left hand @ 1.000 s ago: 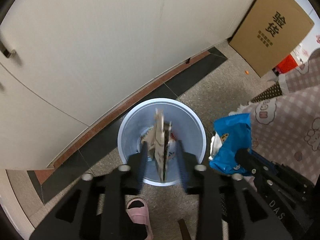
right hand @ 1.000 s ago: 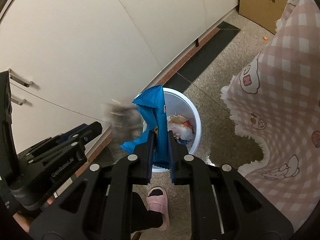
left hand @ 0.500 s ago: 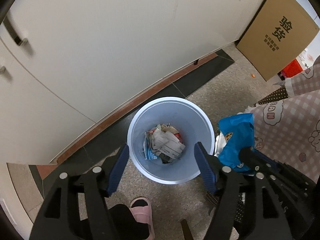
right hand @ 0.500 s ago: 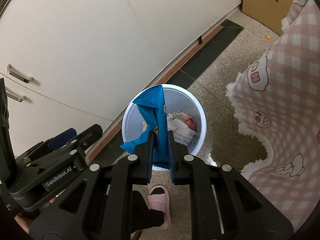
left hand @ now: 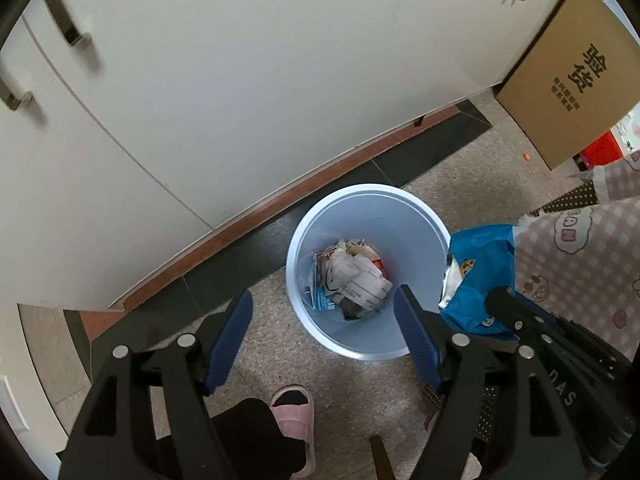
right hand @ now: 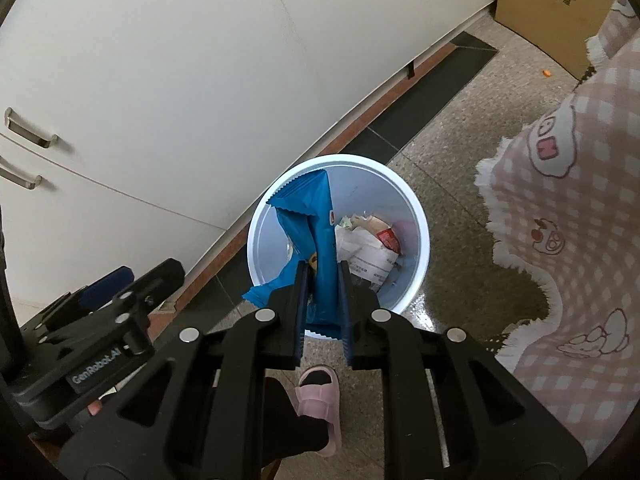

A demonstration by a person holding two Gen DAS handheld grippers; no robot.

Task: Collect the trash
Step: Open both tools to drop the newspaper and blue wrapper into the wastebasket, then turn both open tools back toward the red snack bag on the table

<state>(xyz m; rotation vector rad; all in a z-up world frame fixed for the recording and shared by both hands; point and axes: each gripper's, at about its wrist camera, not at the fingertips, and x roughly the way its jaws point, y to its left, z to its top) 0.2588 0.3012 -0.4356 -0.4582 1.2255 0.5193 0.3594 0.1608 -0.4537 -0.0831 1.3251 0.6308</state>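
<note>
Even, soft indoor light; no harsh glare. Strong fisheye bending, dark vignette at corners. Cabinet handles (left hand: 68, 20) motion-blurred in left view; wet sheen on floor (right hand: 440, 292).

1. The left wrist view looks steeply down along its own fingers, over the pale blue bin (left hand: 368, 272) on the speckled floor (left hand: 472, 184), facing the white cabinet doors (left hand: 240, 80).
2. The right wrist view looks down from above the same bin (right hand: 338, 236), facing the same doors (right hand: 200, 80).
3. Both views share the bin, the cabinets, the cardboard box (left hand: 568, 76), the pink checked cloth (right hand: 580, 220) and a pink slipper (right hand: 320, 408).
</note>
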